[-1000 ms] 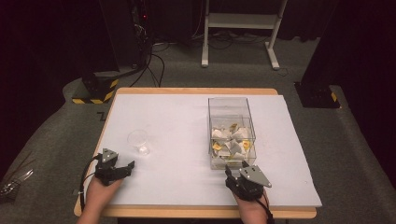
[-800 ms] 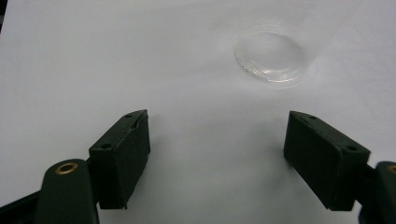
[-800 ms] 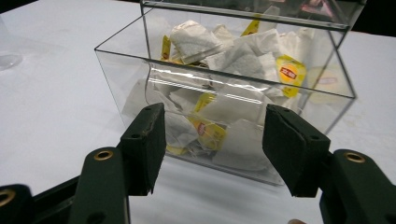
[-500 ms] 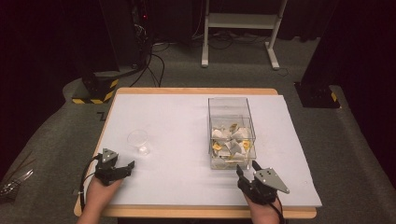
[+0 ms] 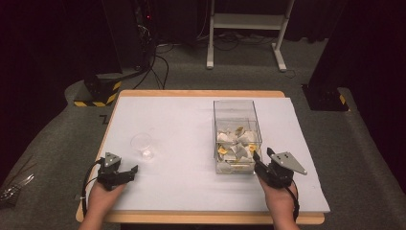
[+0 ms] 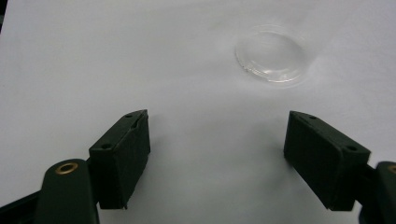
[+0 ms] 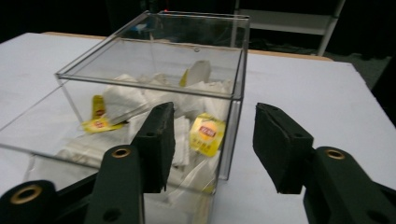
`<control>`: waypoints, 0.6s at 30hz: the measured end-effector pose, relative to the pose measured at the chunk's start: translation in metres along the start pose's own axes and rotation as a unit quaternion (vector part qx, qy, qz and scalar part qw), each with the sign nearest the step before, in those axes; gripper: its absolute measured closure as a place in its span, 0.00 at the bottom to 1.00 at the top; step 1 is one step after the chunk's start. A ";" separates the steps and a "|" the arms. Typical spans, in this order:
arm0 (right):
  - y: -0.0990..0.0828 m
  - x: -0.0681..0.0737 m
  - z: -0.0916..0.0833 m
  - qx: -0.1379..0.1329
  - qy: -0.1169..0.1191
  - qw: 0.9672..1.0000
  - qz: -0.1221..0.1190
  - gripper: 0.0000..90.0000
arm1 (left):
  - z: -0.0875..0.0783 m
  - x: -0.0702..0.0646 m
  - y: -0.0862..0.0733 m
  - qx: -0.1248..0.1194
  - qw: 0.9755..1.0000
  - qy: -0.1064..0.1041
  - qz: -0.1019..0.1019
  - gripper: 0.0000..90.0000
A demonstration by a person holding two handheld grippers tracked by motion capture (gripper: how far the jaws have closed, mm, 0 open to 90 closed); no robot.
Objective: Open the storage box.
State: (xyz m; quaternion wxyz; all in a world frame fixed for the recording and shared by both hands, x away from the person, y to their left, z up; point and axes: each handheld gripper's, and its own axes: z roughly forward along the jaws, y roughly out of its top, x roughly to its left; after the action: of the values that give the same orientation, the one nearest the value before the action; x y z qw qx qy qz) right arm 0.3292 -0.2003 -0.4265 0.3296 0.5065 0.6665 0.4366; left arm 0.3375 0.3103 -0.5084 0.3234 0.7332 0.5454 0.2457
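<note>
Beside the clear box (image 5: 237, 129) of tea bags (image 5: 234, 146) — right tool (image 5: 265, 154), jaws narrowing, empty.

Your table (image 5: 191, 211), a wood-edged top under a white sheet (image 5: 182, 124), stands on grey carpet. On the sheet, a small clear cup (image 5: 142, 145) stands upright near your left-hand edge. Well apart from it, right of centre, sits a clear plastic box (image 5: 237, 136), open-topped, its long side running away from you, holding white tea bags (image 5: 234, 146) with yellow tags.
</note>
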 end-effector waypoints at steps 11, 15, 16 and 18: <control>-0.004 -0.004 0.022 0.028 -0.009 1.000 0.002 0.76 | 0.000 0.000 0.000 0.000 1.000 0.000 0.000 0.26; -0.007 -0.006 0.023 0.032 -0.011 0.999 0.003 0.80 | 0.000 0.000 0.000 0.000 1.000 0.000 0.000 0.26; -0.009 -0.006 0.024 0.034 -0.011 0.999 0.004 0.81 | 0.000 0.000 0.000 0.000 1.000 0.000 0.000 0.26; -0.011 -0.007 0.024 0.037 -0.007 0.999 0.004 0.84 | 0.000 0.000 0.000 0.000 1.000 0.000 0.000 0.26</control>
State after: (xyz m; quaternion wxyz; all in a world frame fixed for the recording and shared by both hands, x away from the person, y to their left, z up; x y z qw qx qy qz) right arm 0.3481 -0.2024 -0.4460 0.3136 0.5239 0.6778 0.4096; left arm 0.3375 0.3102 -0.5084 0.3234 0.7331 0.5455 0.2457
